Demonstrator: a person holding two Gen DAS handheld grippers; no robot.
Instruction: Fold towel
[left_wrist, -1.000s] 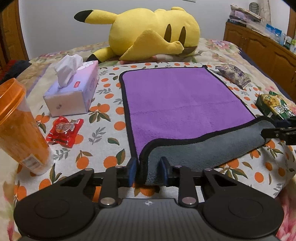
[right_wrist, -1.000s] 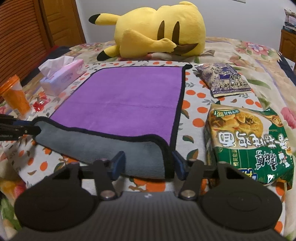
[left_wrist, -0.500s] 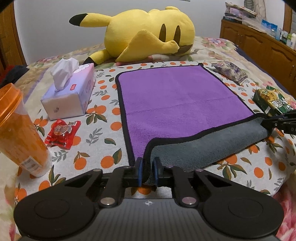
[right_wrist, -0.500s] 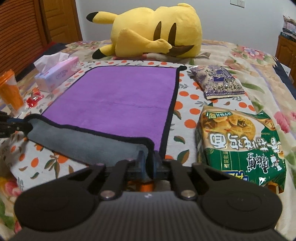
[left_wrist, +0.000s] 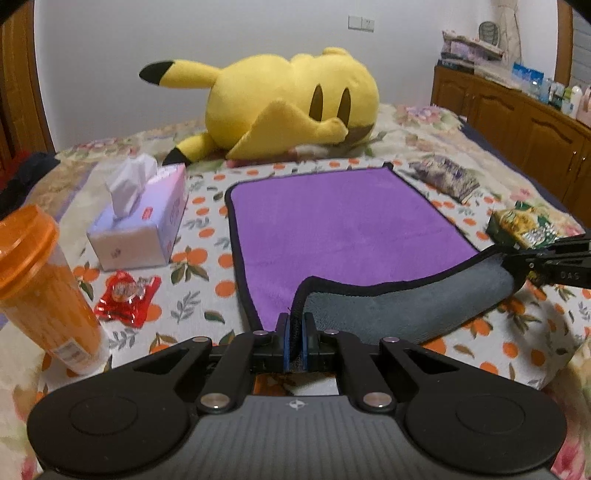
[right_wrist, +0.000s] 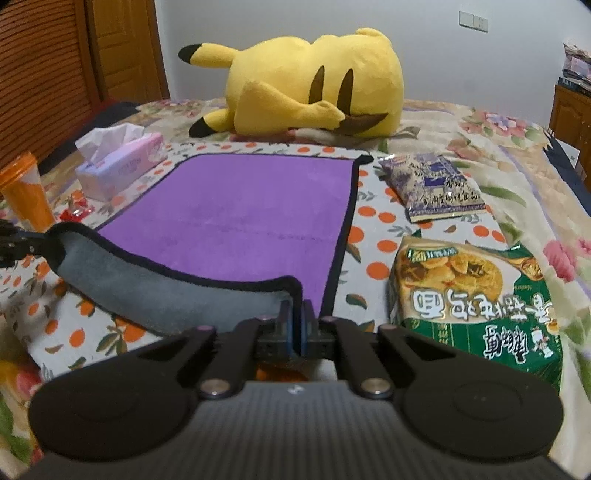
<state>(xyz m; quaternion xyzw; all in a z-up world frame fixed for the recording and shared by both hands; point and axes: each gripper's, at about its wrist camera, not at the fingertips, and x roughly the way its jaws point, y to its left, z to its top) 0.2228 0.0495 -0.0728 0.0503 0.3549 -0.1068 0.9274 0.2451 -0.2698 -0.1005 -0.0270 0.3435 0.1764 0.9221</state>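
Left wrist view: the left gripper (left_wrist: 294, 341) has its blue pads pinched tight on the near left corner of the towel (left_wrist: 343, 229), which lies purple side up on the orange-print bedspread (left_wrist: 199, 280), its grey underside curling up along the near edge. A tissue box (left_wrist: 142, 225) and an orange cup (left_wrist: 40, 288) sit to the left, clear of the cloth. Right wrist view: the right gripper (right_wrist: 295, 332) is likewise clamped on the near right corner, beside a green snack bag (right_wrist: 476, 295). With both corners taken, the first fold looks just begun; next, I'd say, both should rise together and carry the edge toward the yellow plush (right_wrist: 306, 81), keeping it taut and level.
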